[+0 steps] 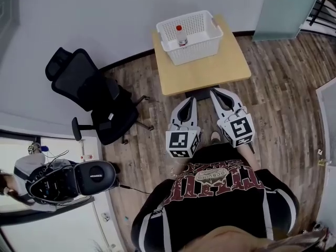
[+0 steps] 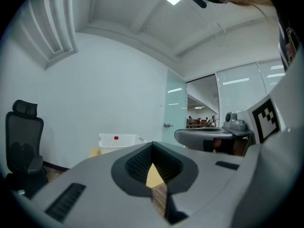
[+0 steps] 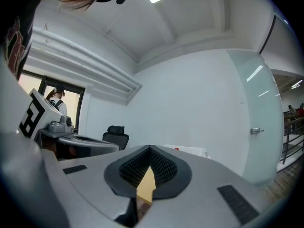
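My left gripper and right gripper are held side by side just short of the near edge of a small wooden table. Both are shut, jaw tips together, with nothing between them. At the table's far end stands a white mesh basket with a clear red-capped bottle upright inside. In the left gripper view the shut gripper points toward the basket, whose red cap shows. In the right gripper view the gripper is shut too, with the basket beyond.
A black office chair stands left of the table on the wood floor. A black helmet-like device lies on a white desk at the lower left. A frosted glass door is at the far right. The person's feet stand below the grippers.
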`<state>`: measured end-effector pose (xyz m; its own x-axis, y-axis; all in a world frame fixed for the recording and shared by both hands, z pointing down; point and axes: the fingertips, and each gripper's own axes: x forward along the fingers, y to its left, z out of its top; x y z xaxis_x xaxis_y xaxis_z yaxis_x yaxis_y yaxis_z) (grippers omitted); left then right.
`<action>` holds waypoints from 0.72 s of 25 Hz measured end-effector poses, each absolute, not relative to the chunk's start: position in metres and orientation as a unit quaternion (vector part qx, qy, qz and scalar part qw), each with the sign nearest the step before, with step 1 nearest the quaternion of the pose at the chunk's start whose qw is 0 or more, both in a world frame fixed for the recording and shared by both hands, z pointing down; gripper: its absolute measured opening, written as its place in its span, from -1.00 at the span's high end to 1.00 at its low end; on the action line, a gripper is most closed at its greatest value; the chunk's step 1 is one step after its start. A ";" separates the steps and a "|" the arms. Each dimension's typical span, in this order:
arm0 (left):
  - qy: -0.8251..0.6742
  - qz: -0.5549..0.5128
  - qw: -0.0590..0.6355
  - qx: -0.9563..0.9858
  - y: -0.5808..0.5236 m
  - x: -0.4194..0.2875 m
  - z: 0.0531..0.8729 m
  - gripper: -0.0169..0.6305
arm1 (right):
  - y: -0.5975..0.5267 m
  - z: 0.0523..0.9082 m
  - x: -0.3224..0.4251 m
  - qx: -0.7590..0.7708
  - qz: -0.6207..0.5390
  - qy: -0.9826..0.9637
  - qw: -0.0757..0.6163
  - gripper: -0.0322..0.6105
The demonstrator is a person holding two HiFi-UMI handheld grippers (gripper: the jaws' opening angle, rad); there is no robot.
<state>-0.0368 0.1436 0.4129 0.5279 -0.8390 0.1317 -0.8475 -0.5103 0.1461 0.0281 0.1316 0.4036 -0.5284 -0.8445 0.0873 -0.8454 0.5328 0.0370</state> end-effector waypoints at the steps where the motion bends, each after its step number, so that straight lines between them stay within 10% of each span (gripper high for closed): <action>1: -0.488 0.022 0.099 0.867 0.139 -0.035 0.413 0.86 | 0.126 0.403 0.031 0.481 0.006 -0.875 0.047 0.85; 18: -0.533 0.019 0.109 0.839 0.096 0.005 0.421 0.87 | 0.076 0.409 0.078 0.445 0.012 -0.894 0.047 0.85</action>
<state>0.0055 0.0958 0.4206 0.4320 -0.8896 0.1484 -0.8980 -0.4091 0.1617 0.0779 0.0761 0.4091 -0.5993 -0.7949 0.0952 -0.7972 0.6034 0.0198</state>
